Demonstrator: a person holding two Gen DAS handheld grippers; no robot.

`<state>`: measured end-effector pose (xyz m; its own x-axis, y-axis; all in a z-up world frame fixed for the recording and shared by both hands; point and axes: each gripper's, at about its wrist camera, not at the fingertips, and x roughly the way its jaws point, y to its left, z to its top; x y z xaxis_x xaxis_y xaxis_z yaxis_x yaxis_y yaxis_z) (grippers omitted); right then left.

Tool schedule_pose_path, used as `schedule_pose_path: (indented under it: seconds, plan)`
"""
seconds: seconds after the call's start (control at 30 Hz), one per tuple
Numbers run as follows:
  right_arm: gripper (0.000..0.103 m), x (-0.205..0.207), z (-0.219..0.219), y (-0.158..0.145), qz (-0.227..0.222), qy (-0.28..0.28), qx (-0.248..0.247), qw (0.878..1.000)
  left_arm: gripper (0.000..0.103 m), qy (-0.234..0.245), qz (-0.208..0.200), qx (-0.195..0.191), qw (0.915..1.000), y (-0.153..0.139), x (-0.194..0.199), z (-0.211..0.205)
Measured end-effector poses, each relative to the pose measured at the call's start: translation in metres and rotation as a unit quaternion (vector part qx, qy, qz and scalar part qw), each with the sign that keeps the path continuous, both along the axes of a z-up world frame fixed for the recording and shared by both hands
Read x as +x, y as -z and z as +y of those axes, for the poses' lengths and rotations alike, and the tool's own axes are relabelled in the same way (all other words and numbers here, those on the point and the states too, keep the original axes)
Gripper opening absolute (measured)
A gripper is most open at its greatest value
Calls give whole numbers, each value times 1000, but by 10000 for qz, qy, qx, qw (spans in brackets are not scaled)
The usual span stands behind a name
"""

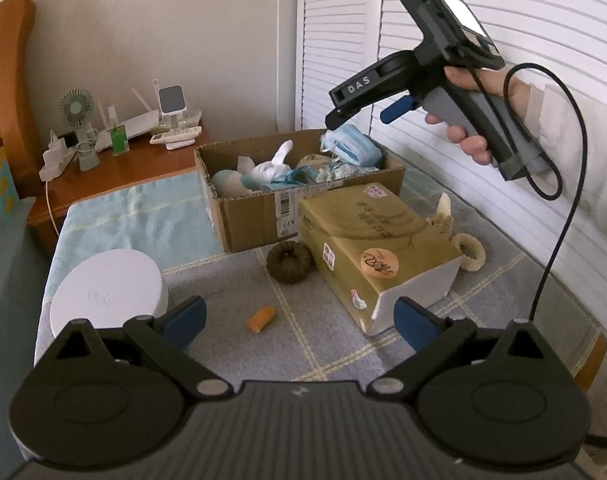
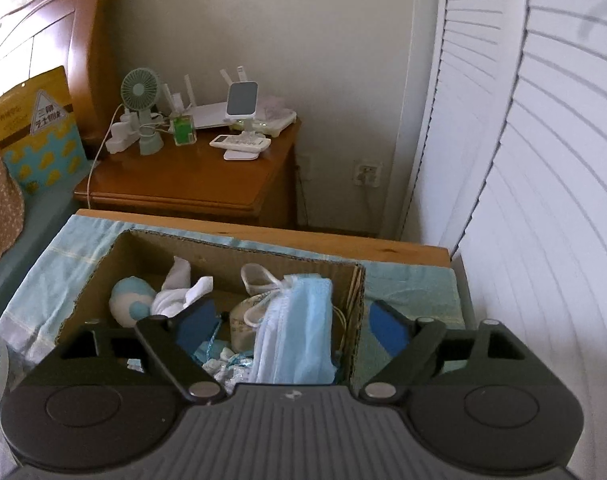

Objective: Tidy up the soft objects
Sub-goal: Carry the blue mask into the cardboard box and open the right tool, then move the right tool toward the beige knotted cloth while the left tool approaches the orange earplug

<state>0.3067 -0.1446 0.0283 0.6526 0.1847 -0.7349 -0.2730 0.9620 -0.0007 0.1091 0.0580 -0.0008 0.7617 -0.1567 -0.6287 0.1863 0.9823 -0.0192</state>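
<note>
An open cardboard box [image 1: 255, 216] on the bed holds soft things: white socks [image 1: 271, 168], a blue-white ball [image 2: 129, 300] and blue face masks [image 1: 353, 146]. My right gripper [image 2: 291, 322] hangs open just above the box, with the masks [image 2: 299, 332] between its fingers, resting on the box's right side; I cannot tell if they touch. It also shows in the left wrist view [image 1: 363, 116]. My left gripper [image 1: 299, 322] is open and empty over the bed, above a small orange piece [image 1: 260, 319]. A dark scrunchie [image 1: 289, 262] and a cream scrunchie [image 1: 469, 252] lie by a yellow-green carton [image 1: 375, 240].
A white round lid [image 1: 105, 296] sits at the bed's left. A wooden nightstand [image 2: 191, 184] behind carries a fan, router, remotes and cables. White louvred doors [image 2: 523, 160] stand on the right. A wooden headboard [image 2: 55, 40] is at the left.
</note>
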Motion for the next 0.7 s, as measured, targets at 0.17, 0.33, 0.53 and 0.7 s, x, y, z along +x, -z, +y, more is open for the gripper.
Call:
schedule_pose_path:
  seconds: [0.17, 0.33, 0.53, 0.7]
  plan:
    - [103, -16, -2, -3, -68, 14, -22, 10000, 100, -1, -8, 5, 10000, -1, -4, -1]
    - [103, -34, -3, -8, -89, 33, -56, 9999, 100, 64, -38, -2, 10000, -2, -12, -4]
    - [103, -52, -7, -11, -83, 94, -41, 9999, 100, 79, -110, 21, 9999, -7, -20, -7]
    - [103, -66, -11, -12, -139, 189, -46, 9997, 100, 69, -144, 17, 9999, -8, -24, -9]
